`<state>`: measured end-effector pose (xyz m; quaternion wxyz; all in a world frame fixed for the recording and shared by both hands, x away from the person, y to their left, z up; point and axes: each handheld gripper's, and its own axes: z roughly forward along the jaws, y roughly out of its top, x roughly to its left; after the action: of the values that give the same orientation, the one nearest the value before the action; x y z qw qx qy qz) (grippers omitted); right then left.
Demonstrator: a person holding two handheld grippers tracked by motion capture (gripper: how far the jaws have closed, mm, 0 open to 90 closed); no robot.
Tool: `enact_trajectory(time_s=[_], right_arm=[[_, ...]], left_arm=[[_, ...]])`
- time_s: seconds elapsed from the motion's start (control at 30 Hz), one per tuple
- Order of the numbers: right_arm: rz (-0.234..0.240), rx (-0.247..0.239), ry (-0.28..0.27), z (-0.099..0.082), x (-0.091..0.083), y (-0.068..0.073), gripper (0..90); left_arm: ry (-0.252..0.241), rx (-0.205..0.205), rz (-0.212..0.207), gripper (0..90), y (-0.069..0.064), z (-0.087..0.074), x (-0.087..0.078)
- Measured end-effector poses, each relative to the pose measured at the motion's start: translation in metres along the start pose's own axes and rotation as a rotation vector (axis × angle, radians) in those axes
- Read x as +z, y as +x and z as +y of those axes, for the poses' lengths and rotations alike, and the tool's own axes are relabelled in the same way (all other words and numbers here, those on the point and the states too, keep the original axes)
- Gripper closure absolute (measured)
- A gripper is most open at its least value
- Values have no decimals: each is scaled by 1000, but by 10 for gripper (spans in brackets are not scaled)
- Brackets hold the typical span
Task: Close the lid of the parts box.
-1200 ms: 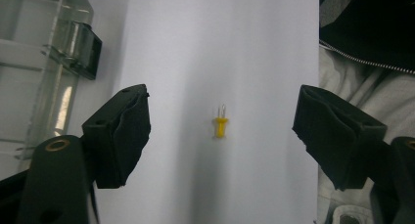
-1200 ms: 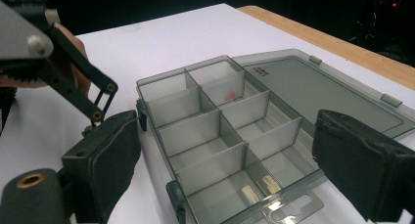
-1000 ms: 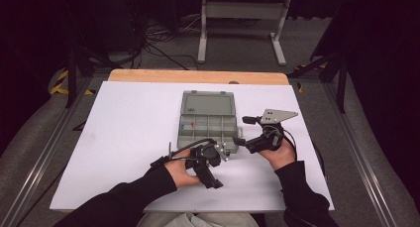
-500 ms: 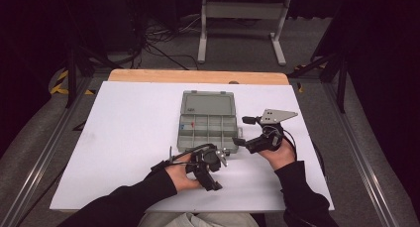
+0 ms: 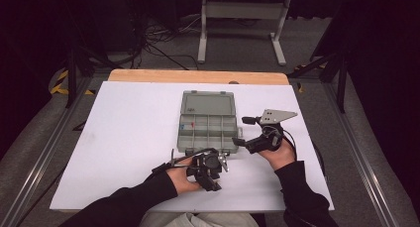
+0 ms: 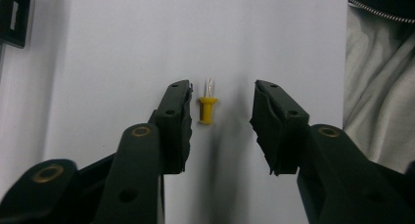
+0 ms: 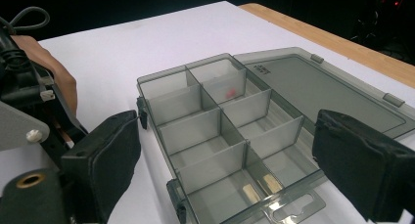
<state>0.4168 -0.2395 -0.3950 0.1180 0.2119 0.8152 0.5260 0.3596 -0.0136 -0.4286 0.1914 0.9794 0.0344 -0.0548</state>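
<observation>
Left gripper view: left claw [image 6: 222, 106] closing round yellow pin [image 6: 207, 109], not touching yet. Right claw [image 7: 225, 150] open wide w/ box [image 7: 220, 136] between, prob. to steady it.

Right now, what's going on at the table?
A person works with two hand-held grippers. The left gripper has just been closing around a yellow pushpin lying on the white table, not yet pinching it. The right gripper is open beside the open compartment box.
</observation>
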Motion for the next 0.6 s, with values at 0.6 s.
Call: enact_trajectory(time_s=[0.6], right_arm=[[4,-5,3,0,1,0,110]], left_arm=[[-6,33,84,818,-5,-2,1]])
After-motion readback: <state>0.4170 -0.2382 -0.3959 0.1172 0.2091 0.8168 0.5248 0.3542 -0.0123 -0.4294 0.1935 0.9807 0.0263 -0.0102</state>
